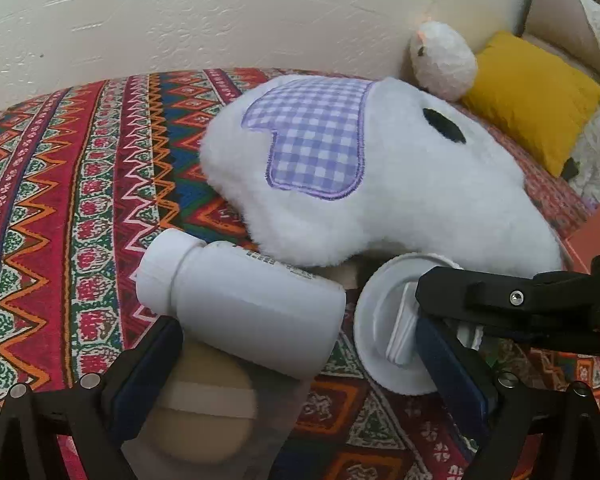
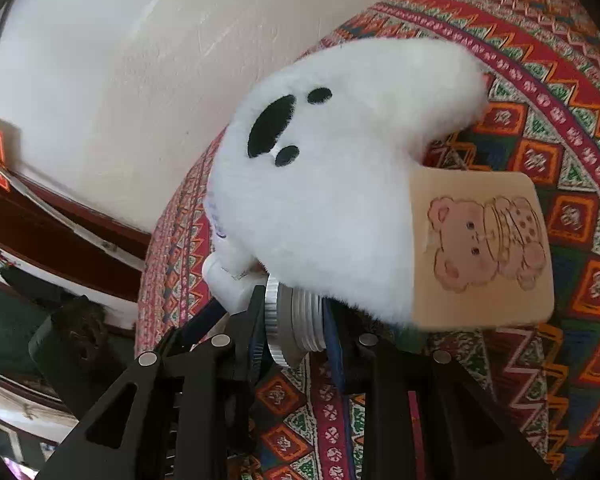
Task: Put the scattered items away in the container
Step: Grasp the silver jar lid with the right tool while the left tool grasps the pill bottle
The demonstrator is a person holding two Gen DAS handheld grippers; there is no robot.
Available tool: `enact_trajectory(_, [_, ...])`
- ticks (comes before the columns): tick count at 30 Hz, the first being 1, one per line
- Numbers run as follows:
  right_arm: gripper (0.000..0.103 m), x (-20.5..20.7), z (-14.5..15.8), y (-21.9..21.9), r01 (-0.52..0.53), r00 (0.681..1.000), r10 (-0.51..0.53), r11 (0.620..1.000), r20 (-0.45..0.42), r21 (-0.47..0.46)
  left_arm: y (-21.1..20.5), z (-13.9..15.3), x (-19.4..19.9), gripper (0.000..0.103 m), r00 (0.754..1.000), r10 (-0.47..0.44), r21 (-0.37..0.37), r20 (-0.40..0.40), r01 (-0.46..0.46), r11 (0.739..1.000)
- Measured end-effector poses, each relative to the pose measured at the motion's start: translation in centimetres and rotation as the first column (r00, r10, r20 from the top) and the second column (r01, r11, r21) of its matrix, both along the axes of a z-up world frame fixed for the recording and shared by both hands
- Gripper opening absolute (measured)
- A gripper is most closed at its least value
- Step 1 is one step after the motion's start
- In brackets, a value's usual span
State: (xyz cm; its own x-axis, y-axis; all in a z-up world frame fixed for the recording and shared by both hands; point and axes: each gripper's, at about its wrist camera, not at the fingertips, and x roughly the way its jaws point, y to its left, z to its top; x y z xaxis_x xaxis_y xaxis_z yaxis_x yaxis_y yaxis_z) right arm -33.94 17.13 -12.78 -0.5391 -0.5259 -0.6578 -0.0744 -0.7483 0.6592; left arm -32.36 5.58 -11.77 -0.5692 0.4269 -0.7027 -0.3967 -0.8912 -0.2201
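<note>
Presently we hold the white jar [image 2: 296,320] in closed right fingers [image 2: 292,320], left fingers [image 1: 292,364] open around the white bottle [image 1: 240,308] on the patterned cloth [image 1: 80,200]; no container identifiable.

1. The left gripper [image 1: 300,360] sits low over the cloth with its jaws spread wide; one blue pad [image 1: 148,372] stands at the left, the other at the right.
2. The right gripper [image 2: 296,336] reaches in from the right, jaws narrowed, its pads [image 2: 256,344] pressing a white ribbed jar [image 2: 296,328] from both sides.
</note>
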Motion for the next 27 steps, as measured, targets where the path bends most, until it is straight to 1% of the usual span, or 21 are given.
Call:
enact_trajectory(4, [0.028, 0.2, 1.3, 0.5, 0.028, 0.999, -0.026, 0.997, -0.028, 0.071, -0.6, -0.3, -0.7, 0.098, 1.0, 0.03, -0.005, 0.0, -0.03, 1.0])
enact_trajectory(6, [0.028, 0.2, 1.9, 0.4, 0.038, 0.998, -0.033, 0.994, -0.044, 0.101, -1.1, -0.8, -1.4, 0.097, 0.999, 0.043, 0.013, 0.017, -0.044, 0.999])
enact_trajectory(7, [0.028, 0.2, 2.0, 0.4, 0.039, 0.998, -0.034, 0.994, -0.047, 0.104, -1.4, -1.1, -1.7, 0.092, 0.998, 0.049, 0.025, 0.028, -0.05, 0.998])
enact_trajectory(8, [0.028, 0.1, 2.1, 0.5, 0.039, 0.998, -0.035, 0.994, -0.049, 0.103, -1.6, -1.3, -2.0, 0.083, 0.998, 0.056, 0.032, 0.035, -0.057, 0.998])
enact_trajectory(10, [0.028, -0.1, 2.1, 0.3, 0.036, 0.999, -0.032, 0.995, -0.043, 0.096, -1.9, -1.6, -2.4, 0.073, 0.997, 0.069, 0.037, 0.043, -0.07, 0.997])
enact_trajectory(11, [0.028, -0.2, 1.9, 0.3, 0.034, 0.999, -0.031, 0.995, -0.038, 0.09, -2.0, -1.6, -2.5, 0.065, 0.997, 0.071, 0.041, 0.042, -0.072, 0.997])
enact_trajectory(12, [0.028, -0.3, 1.7, 0.2, 0.033, 0.999, -0.03, 0.996, -0.032, 0.083, -2.2, -1.6, -2.5, 0.061, 0.997, 0.071, 0.045, 0.041, -0.073, 0.996])
enact_trajectory(14, [0.028, -0.4, 1.5, -0.3, 0.029, 0.999, -0.027, 0.997, -0.025, 0.076, -2.4, -1.5, -2.4, 0.061, 0.997, 0.067, 0.05, 0.032, -0.069, 0.996])
enact_trajectory(17, [0.028, -0.1, 1.7, -0.2, 0.027, 0.999, -0.025, 0.997, -0.03, 0.071, -2.5, -0.7, -1.6, 0.061, 0.998, 0.061, 0.036, -0.004, -0.061, 0.997])
enact_trajectory(21, [0.028, 1.0, 3.0, 0.2, 0.016, 0.999, -0.014, 0.999, -0.051, 0.049, -3.0, 2.4, 0.8, 0.06, 0.996, 0.07, 0.041, -0.052, -0.068, 0.997])
enact_trajectory(24, [0.028, 2.3, 4.7, 0.4, 0.006, 0.997, -0.003, 0.999, -0.083, 0.031, -3.4, 4.9, 2.6, 0.058, 0.993, 0.077, 0.047, -0.088, -0.073, 0.996])
enact_trajectory(25, [0.028, 2.8, 5.3, 0.5, 0.003, 0.996, -0.001, 1.0, -0.094, 0.023, -3.5, 5.8, 3.3, 0.049, 0.992, 0.08, 0.049, -0.1, -0.075, 0.996])
enact_trajectory(26, [0.028, 3.4, 6.0, 0.7, 0.001, 0.994, 0.0, 1.0, -0.107, 0.012, -3.7, 6.6, 3.9, 0.019, 0.99, 0.083, 0.051, -0.112, -0.077, 0.996])
enact_trajectory(27, [0.028, 4.0, 6.7, 0.9, -0.001, 0.992, 0.0, 1.0, -0.124, 0.0, -3.8, 7.4, 4.5, 0.017, 0.989, 0.085, 0.053, -0.124, -0.079, 0.995])
